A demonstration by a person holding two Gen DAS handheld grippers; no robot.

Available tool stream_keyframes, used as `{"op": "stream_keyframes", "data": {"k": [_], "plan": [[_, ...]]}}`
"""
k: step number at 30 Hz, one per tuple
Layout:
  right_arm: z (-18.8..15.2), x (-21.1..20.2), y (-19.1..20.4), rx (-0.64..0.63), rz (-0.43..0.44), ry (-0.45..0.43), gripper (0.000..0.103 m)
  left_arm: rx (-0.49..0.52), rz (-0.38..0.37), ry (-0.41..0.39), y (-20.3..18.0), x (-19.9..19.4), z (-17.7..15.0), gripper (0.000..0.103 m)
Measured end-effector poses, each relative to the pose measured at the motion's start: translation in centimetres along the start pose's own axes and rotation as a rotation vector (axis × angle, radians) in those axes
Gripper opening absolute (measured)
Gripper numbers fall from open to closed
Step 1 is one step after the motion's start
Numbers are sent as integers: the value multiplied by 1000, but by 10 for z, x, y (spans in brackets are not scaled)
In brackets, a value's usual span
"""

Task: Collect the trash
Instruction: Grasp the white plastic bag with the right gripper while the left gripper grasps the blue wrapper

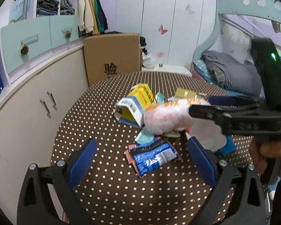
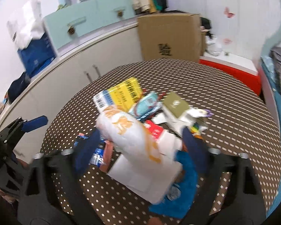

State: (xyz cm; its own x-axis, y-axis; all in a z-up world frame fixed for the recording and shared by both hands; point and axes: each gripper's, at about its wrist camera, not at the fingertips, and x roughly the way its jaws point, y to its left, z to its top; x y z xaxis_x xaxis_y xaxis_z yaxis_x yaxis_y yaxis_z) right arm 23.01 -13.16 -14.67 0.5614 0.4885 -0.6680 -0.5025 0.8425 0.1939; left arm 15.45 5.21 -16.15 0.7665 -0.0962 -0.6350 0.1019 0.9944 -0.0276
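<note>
Your right tongs [image 2: 140,150] are clenched on the white bag [image 2: 133,131], lifted just over the trash pile on the bench [image 1: 110,187]. Keep the grip firm and carry it clear before swinging, or its loose tail may drag the box [image 1: 133,106] along. Your left tongs [image 1: 140,161] hang released above the blue wrapper [image 1: 151,155]; lower them squarely over it.

Left gripper [image 1: 140,161]: black angular frame, blue padded fingers [image 1: 82,161], silver round screws at the pivots. Right gripper [image 2: 140,150]: same black frame, dark blue pads, green LED on its curved black body. Bare-skinned hand [image 1: 269,155] on its handle.
</note>
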Motion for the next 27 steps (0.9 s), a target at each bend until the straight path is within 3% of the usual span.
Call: {"op": "stream_keyframes", "data": {"k": [2, 5, 9, 11, 14, 18, 19, 20, 27], "plan": [[1, 13, 3, -19, 36, 39, 37, 16, -7, 20, -1, 6, -3, 96], [-3, 12, 0, 6, 88, 35, 29, 41, 3, 47, -3, 18, -6, 96], [-10, -14, -11, 67, 113, -32, 28, 124, 11, 64, -9, 33, -8, 96], [-12, -33, -20, 99, 117, -72, 28, 159, -23, 76, -13, 41, -8, 96], [-15, -57, -31, 131, 114, -114, 28, 192, -73, 160, -18, 57, -8, 96], [-20, -77, -43, 168, 112, -139, 28, 230, -88, 169, -22, 61, -6, 94], [-23, -82, -46, 180, 113, -145, 28, 234, -98, 177, -22, 62, -6, 83], [-25, -84, -48, 187, 111, -148, 28, 234, -100, 190, -22, 65, -6, 79], [-38, -103, -64, 227, 83, -168, 28, 248, -126, 193, -29, 53, -11, 68]]}}
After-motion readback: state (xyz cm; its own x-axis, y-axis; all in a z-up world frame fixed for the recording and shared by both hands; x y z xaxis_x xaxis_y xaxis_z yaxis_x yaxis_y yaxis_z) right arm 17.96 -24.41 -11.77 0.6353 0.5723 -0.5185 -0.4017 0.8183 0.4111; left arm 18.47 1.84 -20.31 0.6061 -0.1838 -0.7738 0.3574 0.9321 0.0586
